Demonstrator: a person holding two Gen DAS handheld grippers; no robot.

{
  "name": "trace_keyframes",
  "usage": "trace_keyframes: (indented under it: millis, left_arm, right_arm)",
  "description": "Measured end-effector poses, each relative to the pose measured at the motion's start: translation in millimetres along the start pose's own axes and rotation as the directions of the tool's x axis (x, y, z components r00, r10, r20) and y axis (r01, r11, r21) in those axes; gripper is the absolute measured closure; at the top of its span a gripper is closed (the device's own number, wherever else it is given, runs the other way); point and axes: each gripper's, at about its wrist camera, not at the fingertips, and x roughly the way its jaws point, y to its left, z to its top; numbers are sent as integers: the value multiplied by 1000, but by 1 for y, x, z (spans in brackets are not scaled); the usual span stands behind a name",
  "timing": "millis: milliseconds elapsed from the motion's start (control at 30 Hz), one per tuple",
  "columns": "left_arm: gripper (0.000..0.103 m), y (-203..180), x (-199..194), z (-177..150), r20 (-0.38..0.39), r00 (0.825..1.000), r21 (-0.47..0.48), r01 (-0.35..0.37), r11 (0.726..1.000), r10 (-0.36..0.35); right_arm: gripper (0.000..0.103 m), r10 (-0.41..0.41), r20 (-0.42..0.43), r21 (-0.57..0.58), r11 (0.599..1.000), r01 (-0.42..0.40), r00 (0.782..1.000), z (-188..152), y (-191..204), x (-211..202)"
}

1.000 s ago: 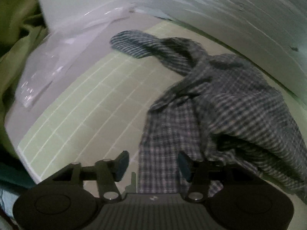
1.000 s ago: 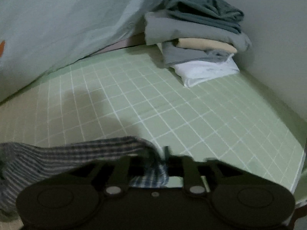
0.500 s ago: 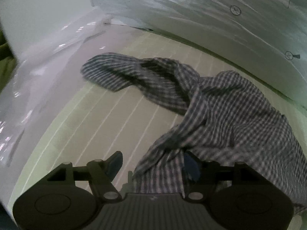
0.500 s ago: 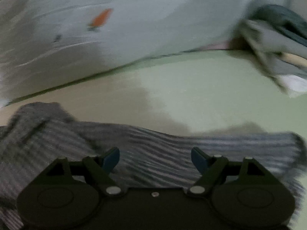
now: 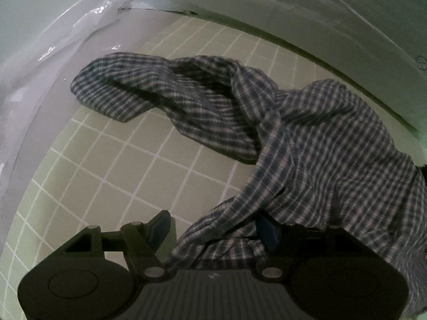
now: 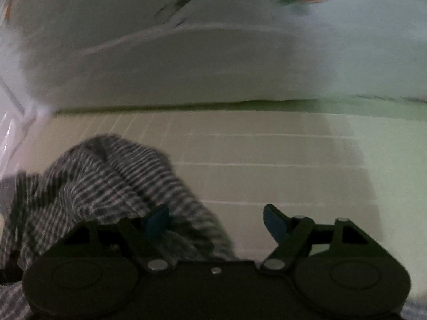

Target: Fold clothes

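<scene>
So the checked shirt (image 5: 307, 144) is sprawled in a rumpled heap on the green gridded mat (image 5: 128, 165), nowhere near flat. One sleeve (image 5: 125, 90) trails off toward the far left edge, close to some clear plastic sheeting (image 5: 66, 34), and the body is bunched up with a fold of cloth draped right over the near end.

Left gripper (image 5: 213, 229) has its jaws spread wide, and a ridge of the shirt runs up between them. The fabric covers part of the right-hand finger but nothing is pinched. Right gripper (image 6: 216, 221) is wide open as well; the shirt (image 6: 112, 181) sits against its left finger, and the gap itself mostly shows bare mat (image 6: 267, 146). That view is pretty blurry, so don't hold me to fine details.

As for progress: I'd say this shirt has all its folding left. It needs spreading out and smoothing, sleeves tucked in, then the body folds. No finished pile shows in either view.
</scene>
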Motion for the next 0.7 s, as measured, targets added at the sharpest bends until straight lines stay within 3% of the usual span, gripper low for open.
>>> trace_keyframes:
  millis: [33,100,167,200,233,367,500,567,633,700]
  left_arm:
    - [33,1,-1,0,0,1000,-5,1,1000,-1]
    - [36,2,-2,0,-1,1000,-12,3,1000,-3]
    - [47,2,-2,0,-5,1000,-18,13,1000,-13]
    - [52,2,-2,0,-7,1000,-22,17,1000,-18]
    - [54,1,-2,1,-6,1000,-23,20,1000,-20]
    - [59,-1,-5,3,8,1000,-15,8,1000,-8]
    - [59,0,-6,2,9,1000,-12,-2,1000,2]
    - [60,-1,-6,1,4,1000,-9,-5,1000,5]
    - [60,-1,-8,-1,6,1000,-4,-5,1000,5]
    - [58,-1,-10,-4,5,1000,2,-3,1000,3]
  right_arm:
    - [39,16,-9,-28,999,-16,1000,0,3,3]
    - [48,47,-29,-82,995,-49,998,1,10,10]
    - [72,68,-37,-129,989,-72,997,4,15,13]
    - [98,48,-1,-131,990,-48,999,11,10,6]
    - [103,29,36,-131,991,-24,999,18,6,0]
    - [103,-49,180,-124,990,72,982,47,-13,-28]
    - [103,-126,320,-102,981,166,939,76,-31,-56]
    - [98,-184,328,-114,966,232,927,80,-36,-59]
    - [75,-243,300,-136,946,293,923,76,-39,-56]
    - [61,-206,266,-112,964,242,942,61,-41,-57]
